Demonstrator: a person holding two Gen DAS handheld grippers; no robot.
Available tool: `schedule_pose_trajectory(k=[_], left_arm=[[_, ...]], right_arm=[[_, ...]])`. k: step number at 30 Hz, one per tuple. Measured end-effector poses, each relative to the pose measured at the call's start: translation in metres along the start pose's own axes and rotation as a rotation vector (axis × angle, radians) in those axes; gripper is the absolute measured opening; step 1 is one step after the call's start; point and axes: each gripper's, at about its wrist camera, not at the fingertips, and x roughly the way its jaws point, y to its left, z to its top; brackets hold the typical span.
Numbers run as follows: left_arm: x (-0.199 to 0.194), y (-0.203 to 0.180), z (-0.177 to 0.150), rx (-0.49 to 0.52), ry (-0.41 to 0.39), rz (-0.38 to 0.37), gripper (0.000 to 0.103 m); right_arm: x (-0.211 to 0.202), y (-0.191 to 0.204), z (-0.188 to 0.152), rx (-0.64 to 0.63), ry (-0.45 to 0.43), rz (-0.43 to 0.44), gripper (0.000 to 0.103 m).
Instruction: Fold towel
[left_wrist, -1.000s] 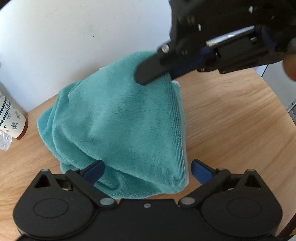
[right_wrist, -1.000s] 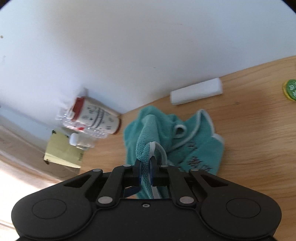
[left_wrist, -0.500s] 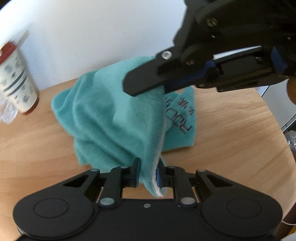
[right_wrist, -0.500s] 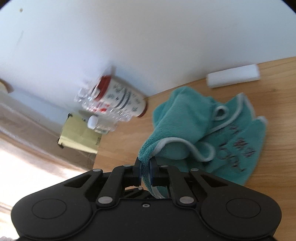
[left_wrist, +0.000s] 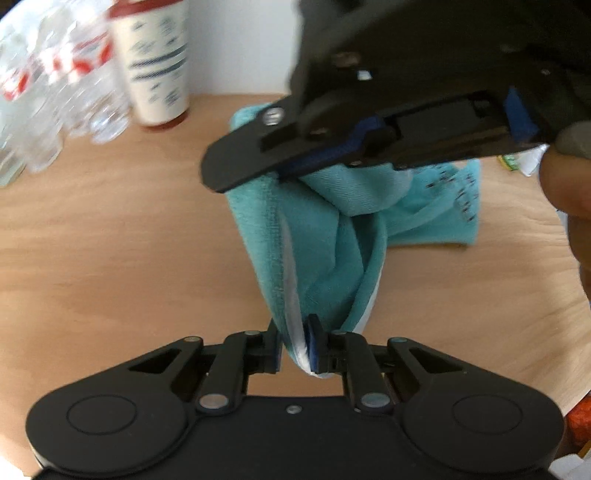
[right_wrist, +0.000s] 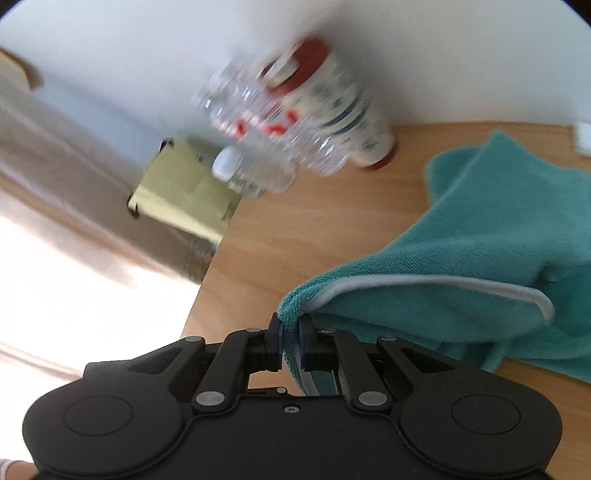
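A teal towel (left_wrist: 325, 251) with a white hem hangs bunched above the wooden table (left_wrist: 110, 251), and its far end with dark lettering lies on the wood. My left gripper (left_wrist: 295, 345) is shut on the towel's white-edged corner. My right gripper (left_wrist: 258, 173), seen from the left wrist view, pinches another part of the cloth higher up. In the right wrist view the right gripper (right_wrist: 290, 345) is shut on the towel (right_wrist: 491, 243) at its hemmed edge, and the cloth stretches away to the right.
A patterned cup with a red lid (left_wrist: 155, 62) and clear plastic bottles (left_wrist: 55, 92) stand at the table's back left by the white wall. The table's left edge (right_wrist: 207, 280) drops off beside a yellow-green box (right_wrist: 184, 192). Part of a hand (left_wrist: 565, 184) shows at right.
The left gripper closed on the towel's corner a second ago. Since then both grippers have lifted and pulled the towel left and nearer, and the cup and bottles have come into view.
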Motion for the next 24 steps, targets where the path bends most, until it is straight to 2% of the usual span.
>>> schedule_pose_trajectory(k=[2, 3, 4, 6, 10, 12, 14, 16, 19, 21, 24], left_arm=[[-0.004, 0.012, -0.008, -0.007, 0.024, 0.013, 0.017], [-0.005, 0.021, -0.011, -0.012, 0.038, 0.021, 0.025], [-0.007, 0.027, -0.014, -0.021, 0.046, 0.026, 0.038], [-0.013, 0.047, -0.019, -0.05, 0.052, 0.037, 0.047], [-0.024, 0.077, -0.022, -0.057, 0.05, 0.059, 0.047], [-0.026, 0.083, -0.02, -0.037, 0.049, 0.07, 0.051], [-0.027, 0.084, -0.017, -0.013, 0.043, 0.077, 0.051], [-0.027, 0.081, -0.01, 0.033, 0.024, 0.081, 0.054], [-0.023, 0.061, 0.005, 0.159, -0.01, 0.051, 0.058], [-0.02, 0.039, 0.015, 0.268, -0.019, 0.003, 0.066], [-0.01, 0.004, 0.024, 0.401, -0.02, -0.055, 0.067]], right_arm=[[0.024, 0.009, 0.001, 0.0, 0.038, 0.004, 0.012], [0.035, 0.012, 0.001, 0.004, 0.054, -0.002, 0.015], [0.041, 0.014, 0.001, 0.007, 0.059, -0.022, 0.022], [0.044, 0.014, 0.0, 0.017, 0.046, -0.052, 0.033], [0.016, 0.001, -0.001, 0.072, -0.022, -0.099, 0.04], [-0.005, -0.007, -0.003, 0.1, -0.052, -0.118, 0.045], [-0.034, -0.016, -0.008, 0.112, -0.104, -0.167, 0.045], [-0.06, -0.029, -0.014, 0.126, -0.165, -0.25, 0.045], [-0.101, -0.063, -0.026, 0.215, -0.235, -0.381, 0.045], [-0.133, -0.087, -0.035, 0.278, -0.283, -0.483, 0.045], [-0.154, -0.101, -0.037, 0.265, -0.31, -0.58, 0.045]])
